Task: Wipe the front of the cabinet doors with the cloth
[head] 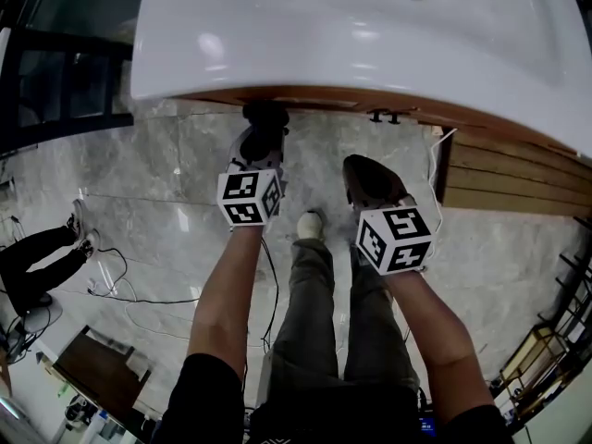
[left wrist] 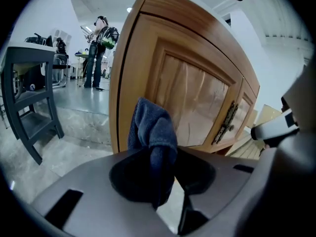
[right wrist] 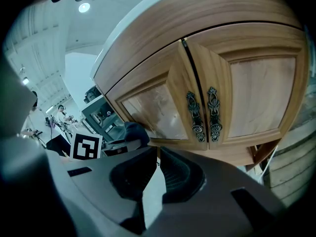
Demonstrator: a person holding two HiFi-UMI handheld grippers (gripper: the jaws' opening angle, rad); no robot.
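Note:
My left gripper [left wrist: 157, 154] is shut on a dark blue cloth [left wrist: 153, 127], which stands bunched above the jaws. The cloth is in front of the lower left corner of the left wooden cabinet door [left wrist: 195, 98]; I cannot tell whether it touches. From the head view the left gripper [head: 262, 132] reaches under the basin rim with the cloth [head: 265, 115] at its tip. My right gripper [right wrist: 159, 151] is shut with nothing in it, below the two ornate metal handles [right wrist: 202, 115] where the left door [right wrist: 150, 107] and right door [right wrist: 256, 95] meet. The cloth [right wrist: 136, 131] also shows there.
A white basin [head: 351, 35] overhangs the cabinet and hides the doors from above. A dark metal frame [left wrist: 29, 98] stands left of the cabinet. Wooden planks [head: 518, 169] lie at the right. Cables [head: 120, 285] run over the marble floor. People stand far off [left wrist: 98, 48].

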